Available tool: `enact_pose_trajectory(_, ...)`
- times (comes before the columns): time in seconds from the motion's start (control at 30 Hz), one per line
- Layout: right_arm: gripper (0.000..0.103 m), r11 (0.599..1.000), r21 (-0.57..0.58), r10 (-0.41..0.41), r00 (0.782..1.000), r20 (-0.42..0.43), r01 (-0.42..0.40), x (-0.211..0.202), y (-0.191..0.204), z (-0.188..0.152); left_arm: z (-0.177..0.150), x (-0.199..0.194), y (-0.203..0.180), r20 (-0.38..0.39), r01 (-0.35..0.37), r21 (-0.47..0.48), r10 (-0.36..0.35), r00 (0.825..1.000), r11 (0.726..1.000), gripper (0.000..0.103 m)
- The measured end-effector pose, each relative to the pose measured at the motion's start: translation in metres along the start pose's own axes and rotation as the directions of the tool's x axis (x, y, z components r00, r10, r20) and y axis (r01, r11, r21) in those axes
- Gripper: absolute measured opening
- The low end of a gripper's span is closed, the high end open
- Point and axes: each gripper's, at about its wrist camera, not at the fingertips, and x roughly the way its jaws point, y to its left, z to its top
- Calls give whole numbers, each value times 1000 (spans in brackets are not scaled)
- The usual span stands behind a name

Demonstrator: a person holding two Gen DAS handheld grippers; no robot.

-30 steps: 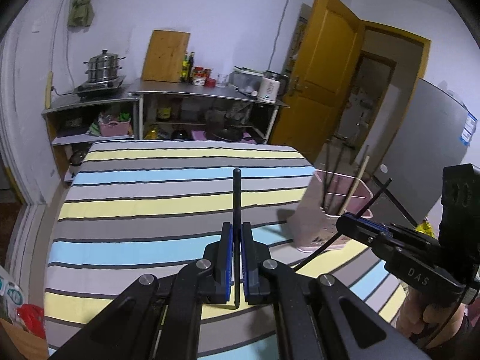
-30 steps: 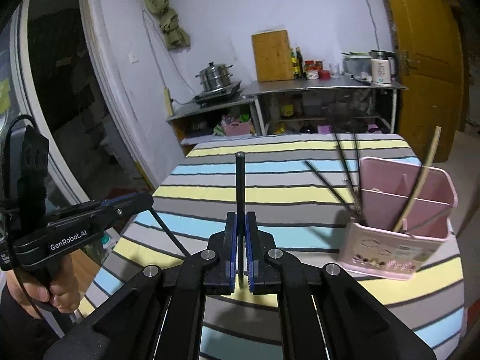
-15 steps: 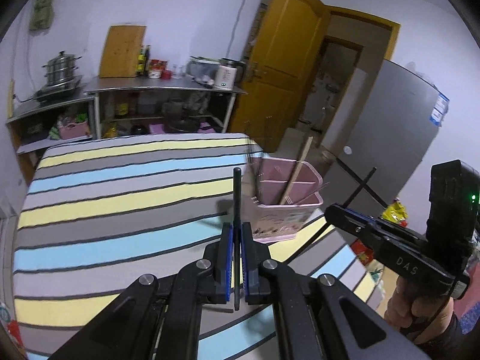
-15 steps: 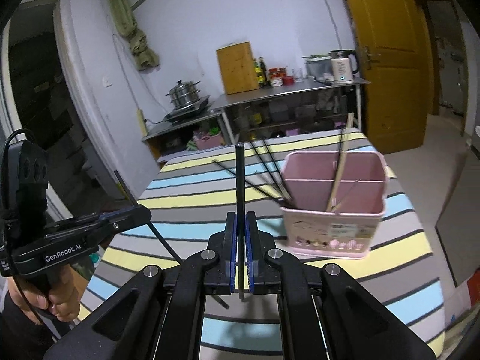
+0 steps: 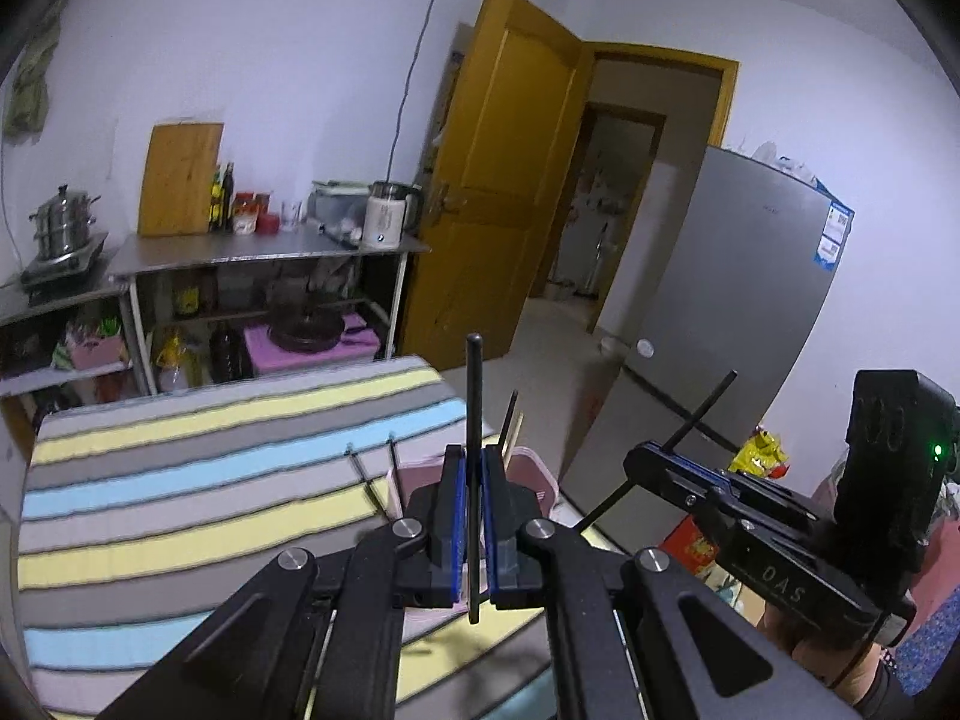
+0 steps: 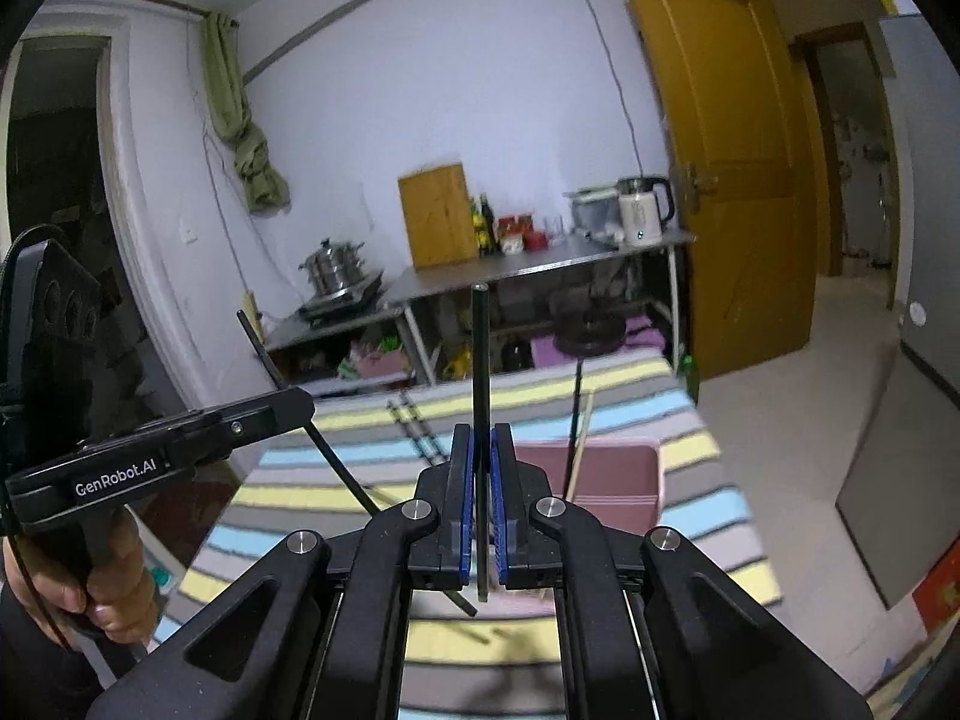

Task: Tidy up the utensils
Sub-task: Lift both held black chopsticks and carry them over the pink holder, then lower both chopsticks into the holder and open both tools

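Note:
My left gripper (image 5: 474, 450) is shut on a black chopstick (image 5: 474, 384) that stands upright between its blue pads. Right behind its fingers sits the pink utensil holder (image 5: 537, 477), near the right end of the striped table (image 5: 180, 480). My right gripper (image 6: 480, 429) is shut on a second black chopstick (image 6: 480, 348), just before the pink holder (image 6: 618, 474). Black chopsticks (image 6: 414, 420) and a pale wooden one (image 6: 579, 450) lean in the holder. Each view shows the other gripper from the side: right gripper (image 5: 636, 465), left gripper (image 6: 303, 405), both pinching a slanted stick.
Behind the table stands a steel counter (image 5: 270, 249) with a kettle, bottles, a cutting board and a steamer pot. A yellow door (image 5: 504, 180) hangs open to the right, beside a grey fridge (image 5: 738, 312). A hand (image 6: 102, 588) grips the left tool's handle.
Both grippers have risen and swung toward the pink holder, which went from off to the right to directly behind the fingers. Each still pinches its chopstick.

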Motion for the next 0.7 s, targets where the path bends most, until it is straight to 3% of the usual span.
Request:
enact_pose_trajectory(0.27, 5, 1000, -2, -27, 999, 45, 27, 20, -11, 20, 25, 35, -4, 24, -42, 45, 41, 999, 998, 5)
enact_pose_trajectory(0.7, 5, 997, 10, -70, 998, 2, 70, 68, -34, 3, 7, 103, 16, -21, -65, 68, 66, 998, 996, 5)
